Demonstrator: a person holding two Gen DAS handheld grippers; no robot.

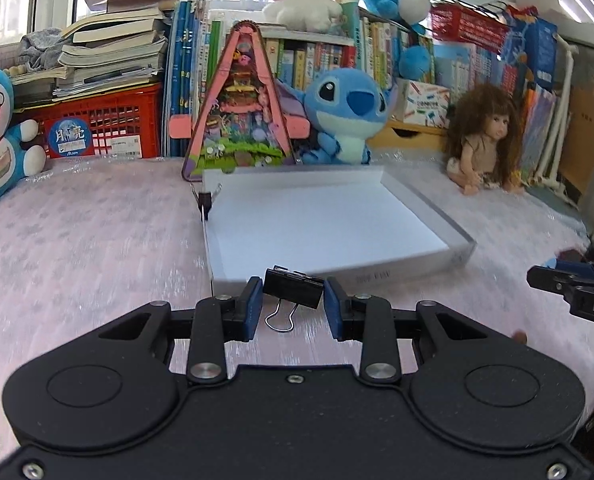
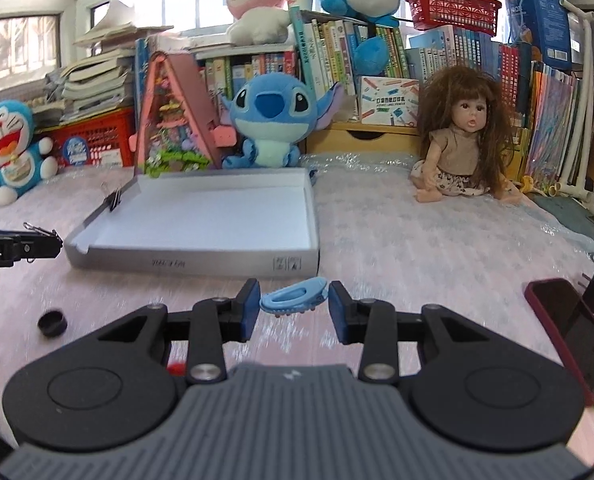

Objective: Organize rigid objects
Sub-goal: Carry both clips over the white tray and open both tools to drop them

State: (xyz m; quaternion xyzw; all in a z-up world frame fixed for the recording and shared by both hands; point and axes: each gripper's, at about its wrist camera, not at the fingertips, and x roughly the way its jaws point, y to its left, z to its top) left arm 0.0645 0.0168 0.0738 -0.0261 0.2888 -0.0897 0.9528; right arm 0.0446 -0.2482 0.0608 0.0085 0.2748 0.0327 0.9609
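With the left gripper (image 1: 293,309) clamping a black clip (image 1: 294,286) and the right gripper (image 2: 294,309) seemingly pinching a blue hairclip (image 2: 293,300), both just short of the box (image 2: 201,254), clear its wall before releasing.

Tray (image 2: 193,258) before plush toy (image 2: 271,120); doll (image 2: 457,148) to its right.

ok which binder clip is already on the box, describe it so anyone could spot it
Find the shallow white box in front of the blue plush. On its left wall, near the far corner, sits a small black binder clip, unlike the clip in the left gripper.
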